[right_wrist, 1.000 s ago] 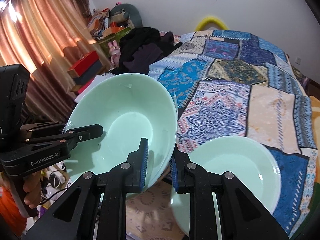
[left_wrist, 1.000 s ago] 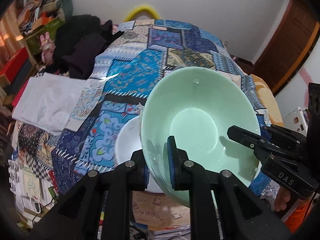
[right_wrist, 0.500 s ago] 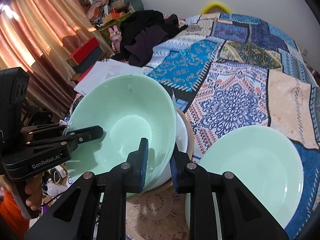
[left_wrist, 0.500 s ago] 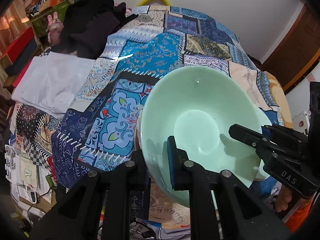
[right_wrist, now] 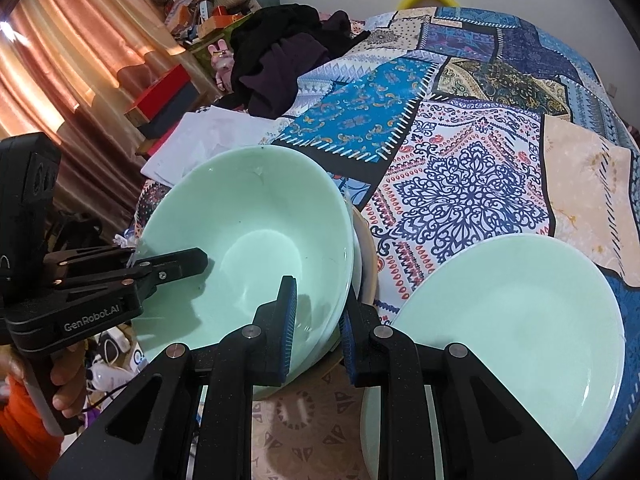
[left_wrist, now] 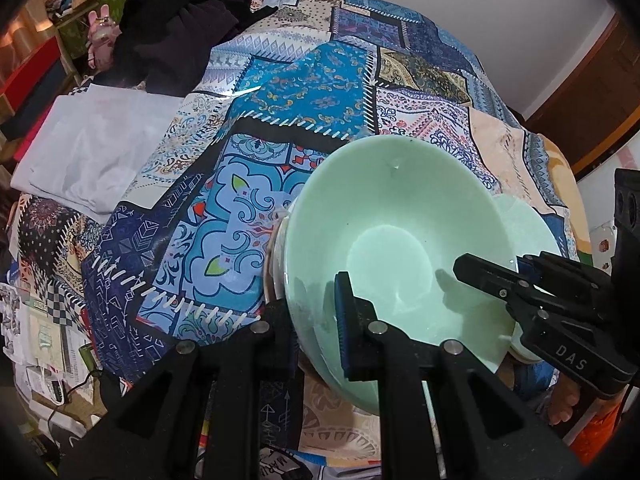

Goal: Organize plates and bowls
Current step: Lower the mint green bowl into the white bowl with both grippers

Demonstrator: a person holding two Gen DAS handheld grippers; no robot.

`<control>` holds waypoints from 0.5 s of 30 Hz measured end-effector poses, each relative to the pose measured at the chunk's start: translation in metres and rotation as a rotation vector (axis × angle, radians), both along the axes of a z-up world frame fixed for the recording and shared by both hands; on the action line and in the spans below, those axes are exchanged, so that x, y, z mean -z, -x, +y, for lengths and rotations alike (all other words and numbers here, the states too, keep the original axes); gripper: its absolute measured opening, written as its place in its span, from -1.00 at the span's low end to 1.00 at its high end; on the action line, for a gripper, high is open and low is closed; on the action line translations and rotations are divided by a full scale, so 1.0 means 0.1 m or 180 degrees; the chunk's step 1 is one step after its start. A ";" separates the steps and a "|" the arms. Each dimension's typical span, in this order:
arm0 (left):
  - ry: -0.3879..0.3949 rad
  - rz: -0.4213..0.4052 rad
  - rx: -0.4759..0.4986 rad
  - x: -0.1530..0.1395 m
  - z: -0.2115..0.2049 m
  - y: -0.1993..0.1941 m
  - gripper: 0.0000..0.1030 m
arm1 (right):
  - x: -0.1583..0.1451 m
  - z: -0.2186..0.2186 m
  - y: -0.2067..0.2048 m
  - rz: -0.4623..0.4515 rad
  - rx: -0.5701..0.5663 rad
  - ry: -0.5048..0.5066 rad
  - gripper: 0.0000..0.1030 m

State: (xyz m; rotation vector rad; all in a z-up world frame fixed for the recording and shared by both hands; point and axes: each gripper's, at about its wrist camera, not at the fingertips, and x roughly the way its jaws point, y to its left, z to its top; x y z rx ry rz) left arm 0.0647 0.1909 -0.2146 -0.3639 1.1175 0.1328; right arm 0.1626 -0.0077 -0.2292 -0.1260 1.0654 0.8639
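Gripping opposite sides of one rim, both tongs hold a wide, pale mint-green glazed bowl (left_wrist: 394,248) tilted above the patchwork-covered bed (left_wrist: 304,80). The left tongs (left_wrist: 316,320) are closed on the bowl's near wall, one blue-padded finger inside and the other outside. The right tongs (right_wrist: 318,316) straddle the opposite wall the same way, though a sliver of gap shows beside the outer pad, so the grip looks loose. The bowl is smooth, glossy and plain, with a flat round floor, a small speck near the far rim and faint droplets on the glaze. It sits low over a stack of white and tan dishes (right_wrist: 366,256) whose edges peep out beyond its rim; whether it touches them I cannot tell. Just beside it on the quilt lies a broad shallow mint-green plate (right_wrist: 508,320) of matching glaze. A heap of dark clothing (right_wrist: 288,52) and a folded white sheet (left_wrist: 92,148) lie further back
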 end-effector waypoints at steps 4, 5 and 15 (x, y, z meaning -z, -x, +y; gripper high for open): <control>-0.0007 0.0017 -0.0002 0.03 0.01 -0.02 -0.71 | -0.02 -0.01 0.01 -0.0031 -0.0003 0.0010 -0.60; -0.0037 0.0017 0.0007 0.03 0.00 -0.03 -0.71 | -0.03 -0.01 0.01 -0.0054 0.0012 0.0024 -0.58; -0.0233 0.0060 0.0076 0.07 -0.08 -0.05 -0.71 | -0.02 -0.07 -0.01 -0.0102 0.0060 0.0085 -0.57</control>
